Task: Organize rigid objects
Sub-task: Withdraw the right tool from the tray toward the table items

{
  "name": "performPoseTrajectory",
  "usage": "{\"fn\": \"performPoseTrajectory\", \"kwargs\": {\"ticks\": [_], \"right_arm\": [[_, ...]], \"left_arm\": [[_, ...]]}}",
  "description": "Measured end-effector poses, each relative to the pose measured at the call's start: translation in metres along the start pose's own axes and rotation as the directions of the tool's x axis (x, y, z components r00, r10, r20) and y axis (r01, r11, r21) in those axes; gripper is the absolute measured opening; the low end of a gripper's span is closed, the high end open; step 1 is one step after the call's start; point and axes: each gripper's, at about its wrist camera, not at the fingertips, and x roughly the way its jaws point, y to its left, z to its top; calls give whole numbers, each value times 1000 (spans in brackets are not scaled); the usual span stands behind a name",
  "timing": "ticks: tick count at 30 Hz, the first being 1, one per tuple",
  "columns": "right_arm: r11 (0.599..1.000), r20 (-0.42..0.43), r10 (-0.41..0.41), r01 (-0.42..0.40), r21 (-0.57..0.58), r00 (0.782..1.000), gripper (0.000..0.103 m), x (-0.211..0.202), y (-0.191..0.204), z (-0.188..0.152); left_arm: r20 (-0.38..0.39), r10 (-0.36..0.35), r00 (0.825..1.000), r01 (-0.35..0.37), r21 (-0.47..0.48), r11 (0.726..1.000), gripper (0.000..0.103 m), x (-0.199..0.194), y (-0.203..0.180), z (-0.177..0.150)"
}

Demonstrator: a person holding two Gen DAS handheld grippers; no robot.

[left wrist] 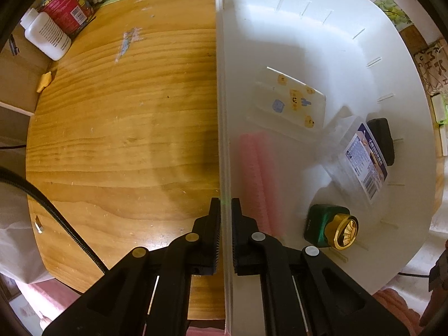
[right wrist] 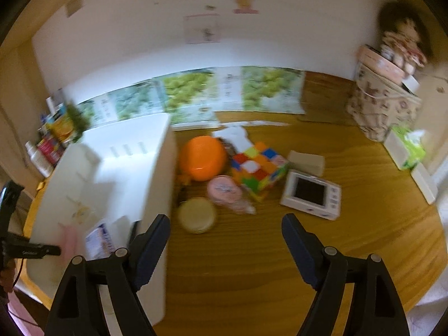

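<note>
My left gripper [left wrist: 225,204] points straight down and is shut on the thin side wall of a white plastic bin [left wrist: 308,42]. Inside the bin lie a pink ridged item [left wrist: 254,173], a clear case with yellow stickers [left wrist: 294,100], a clear box with a blue label [left wrist: 364,165], a black block [left wrist: 382,140] and a green bottle with a gold cap [left wrist: 324,225]. My right gripper [right wrist: 225,224] is open and empty above the wooden table. Beyond it lie a cream-lidded jar [right wrist: 197,218], a pink-lidded jar [right wrist: 225,191], an orange bowl [right wrist: 203,158], a colour cube [right wrist: 259,169] and a white screen device [right wrist: 312,193].
The white bin [right wrist: 126,173] stands left of the right gripper. A beige box [right wrist: 306,161] lies behind the screen device. A patterned fabric box [right wrist: 383,106] and a green tissue box [right wrist: 406,148] stand at the far right. A white bottle [left wrist: 47,35] and a red can [left wrist: 67,5] crowd the table's far left corner.
</note>
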Motion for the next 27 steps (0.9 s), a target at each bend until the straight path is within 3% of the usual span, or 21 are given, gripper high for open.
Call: {"fn": "performPoseTrajectory", "kwargs": {"ticks": [10, 17, 21, 27], "right_arm": [[990, -50, -86, 91, 104, 995, 88, 20, -57, 8], [983, -111, -78, 95, 158, 991, 89, 44, -84, 10], [980, -150, -70, 96, 172, 986, 103, 61, -95, 11], [983, -197, -71, 102, 152, 978, 102, 85, -105, 15]], "left_arm": [[-14, 18, 1000, -19, -31, 999, 6, 4, -5, 5], [-21, 33, 999, -35, -74, 997, 7, 14, -7, 10], [-20, 47, 999, -49, -91, 995, 7, 15, -10, 14], [-29, 66, 997, -69, -119, 990, 7, 18, -15, 19]]}}
